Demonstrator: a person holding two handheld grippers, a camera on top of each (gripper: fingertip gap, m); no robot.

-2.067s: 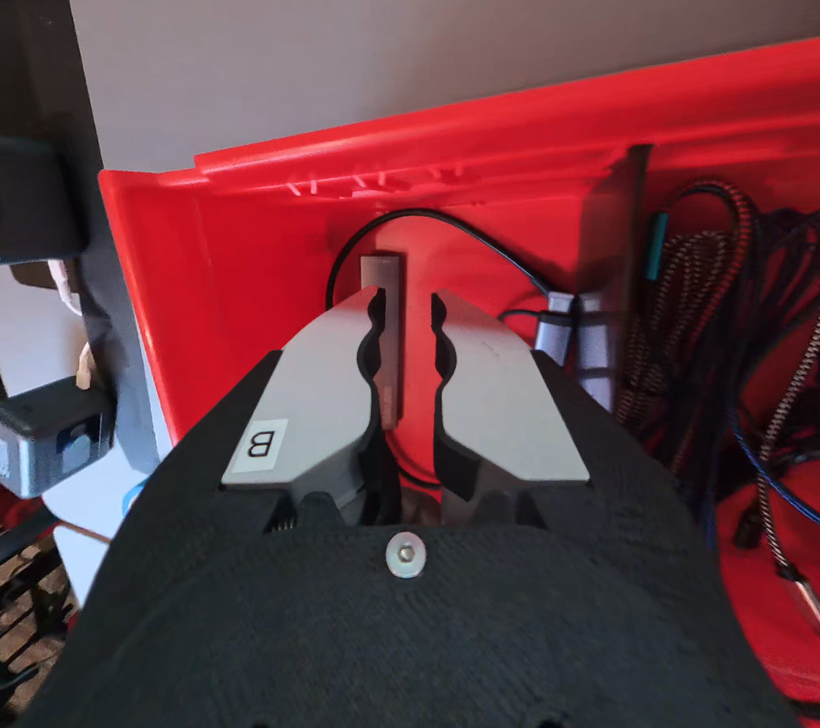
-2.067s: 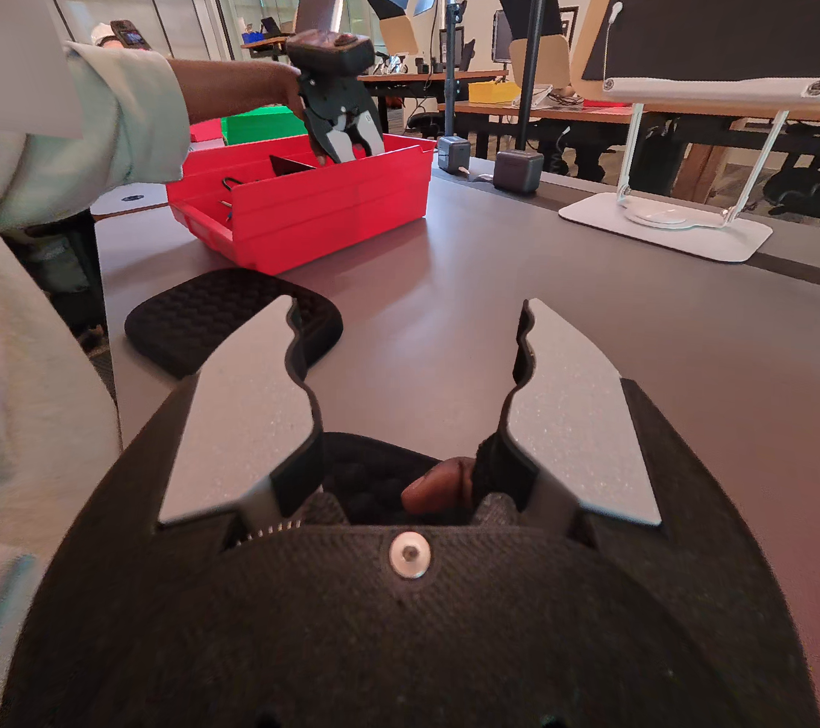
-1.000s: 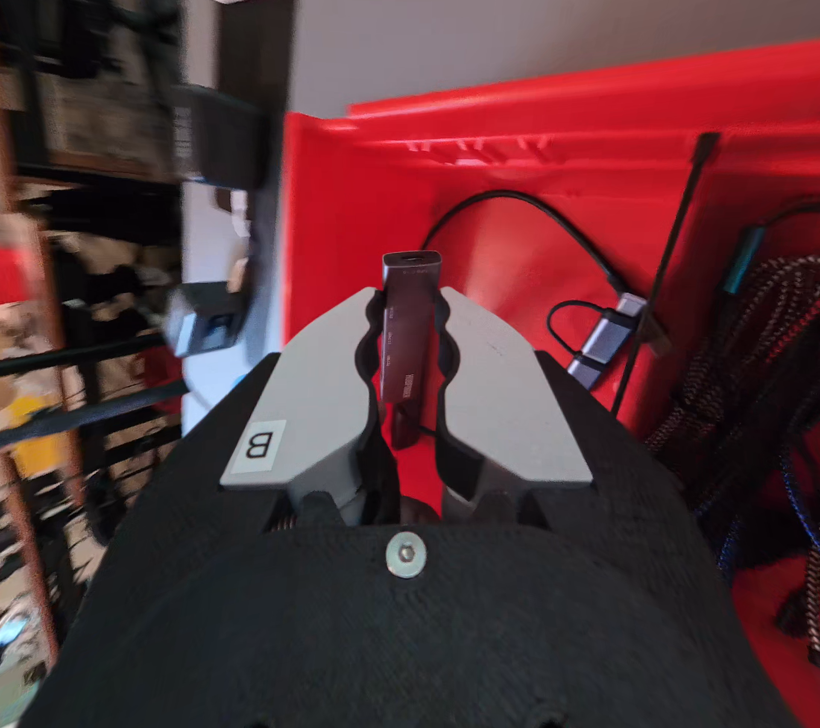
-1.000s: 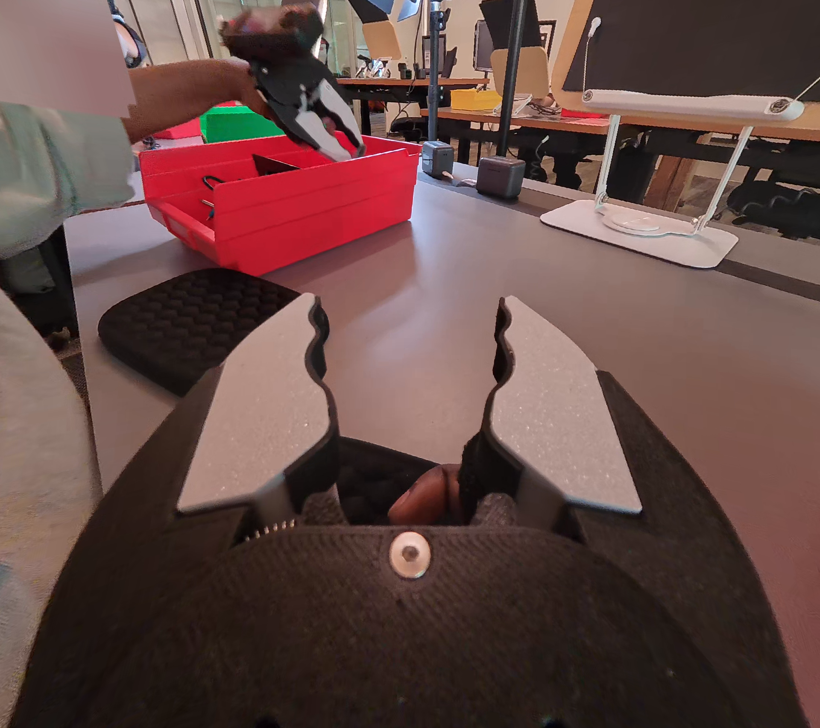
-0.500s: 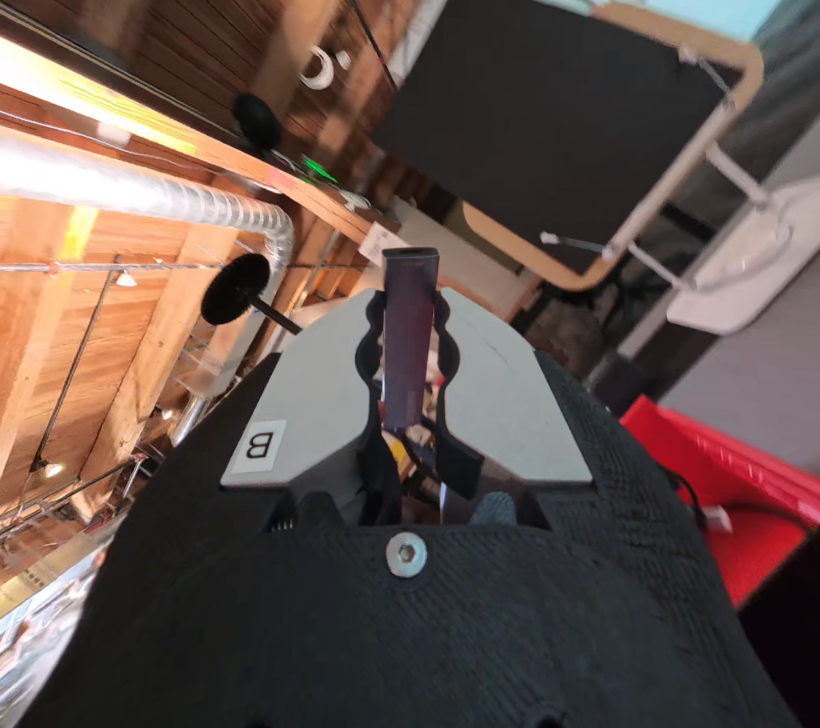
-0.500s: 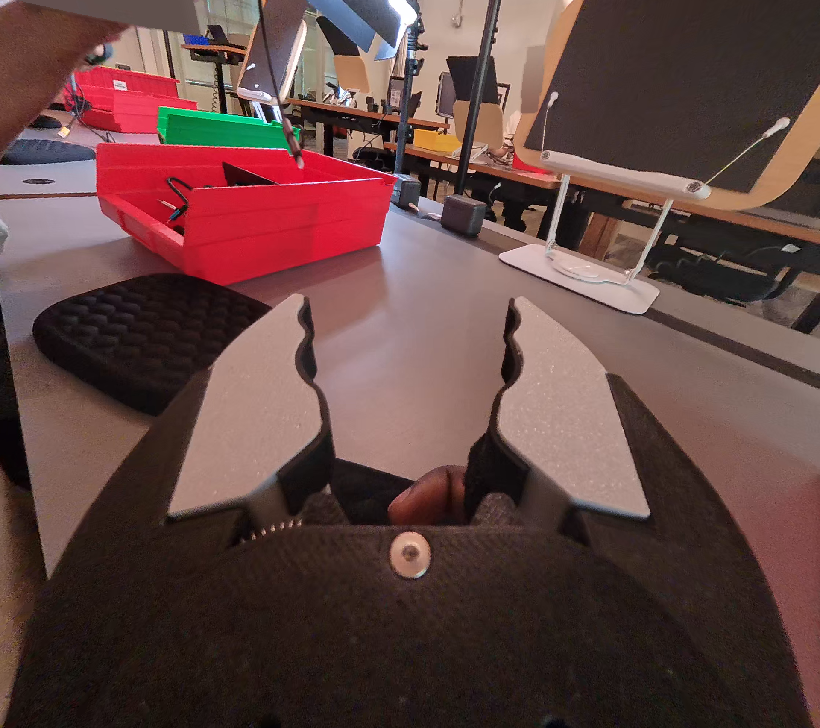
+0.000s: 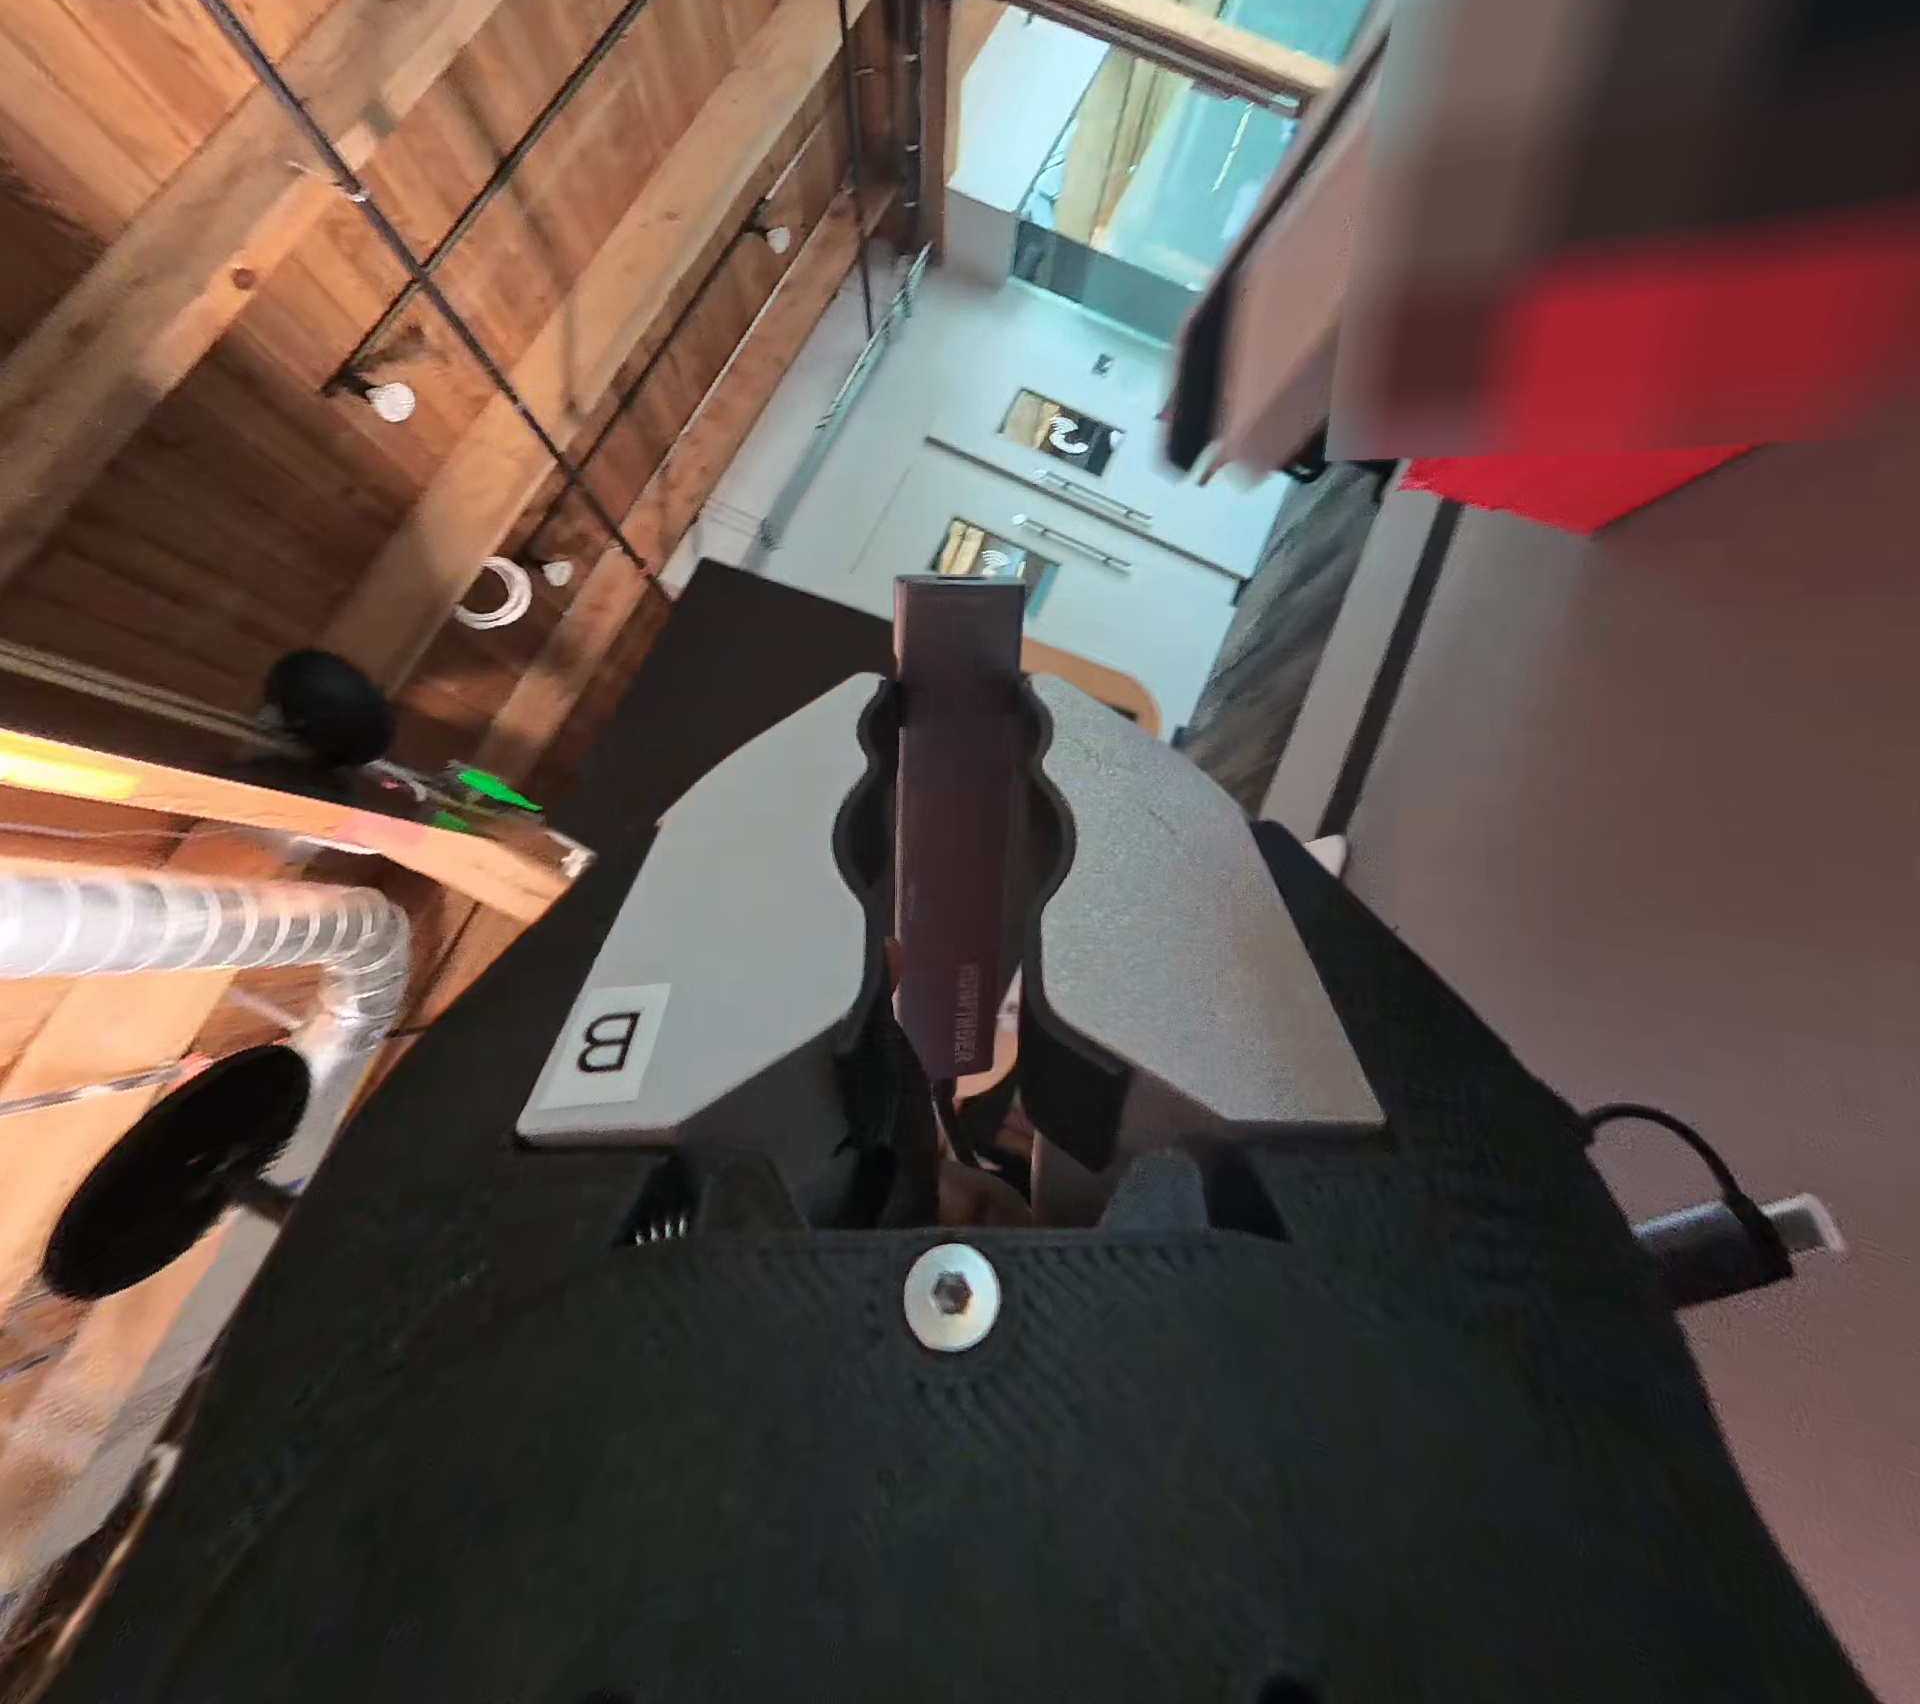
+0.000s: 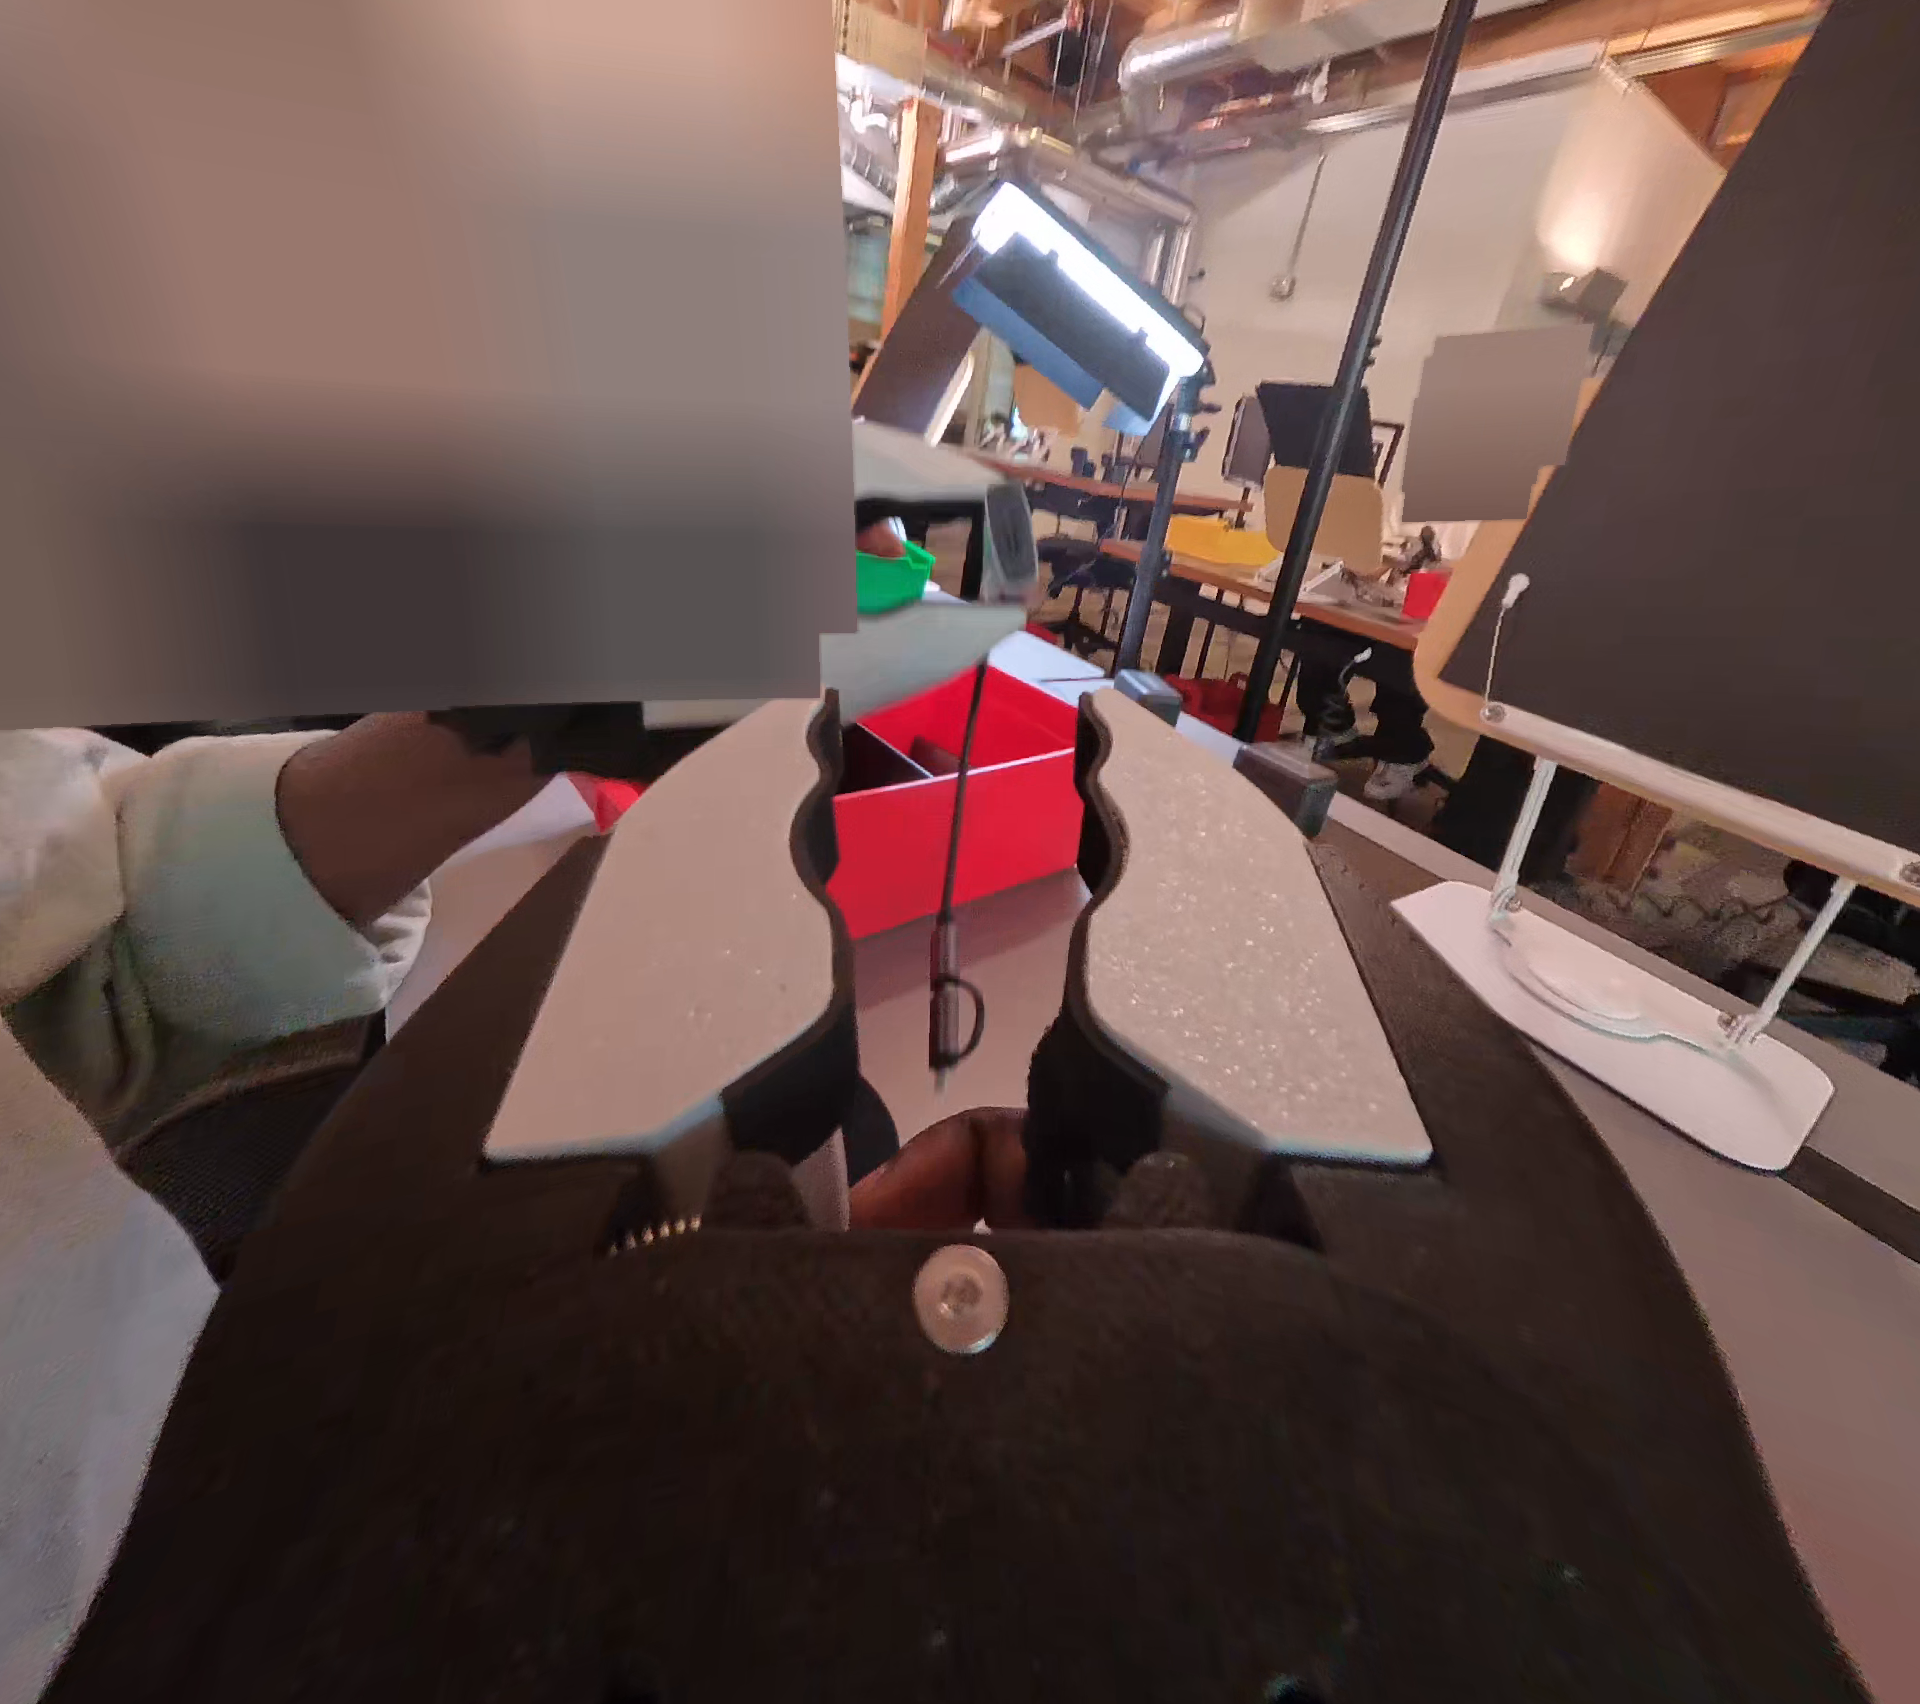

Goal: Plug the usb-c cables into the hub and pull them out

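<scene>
My left gripper (image 7: 956, 688) is shut on a slim dark hub (image 7: 951, 823). It holds the hub in the air, with the hub's open port end pointing towards the ceiling. A black cable plug with a tethered adapter (image 7: 1725, 1244) dangles at that gripper's lower right. In the right wrist view a thin black cable hangs down, and its plug (image 8: 951, 1000) shows in the gap between my right gripper's fingers. My right gripper (image 8: 956, 709) is open and touches nothing. I cannot tell how far the plug is from it.
A red divided bin (image 8: 956, 833) stands on the grey table (image 8: 1558, 1239) behind the cable. A white stand with a black panel (image 8: 1621, 1031) is at the right. A black light-stand pole (image 8: 1340, 449) rises behind. A person's sleeve and hand (image 8: 208, 906) are at the left.
My left gripper lifted the hub out of the red bin and tilted up towards the ceiling. My right gripper rose and its jaws narrowed. The hanging cable now shows between its fingers.
</scene>
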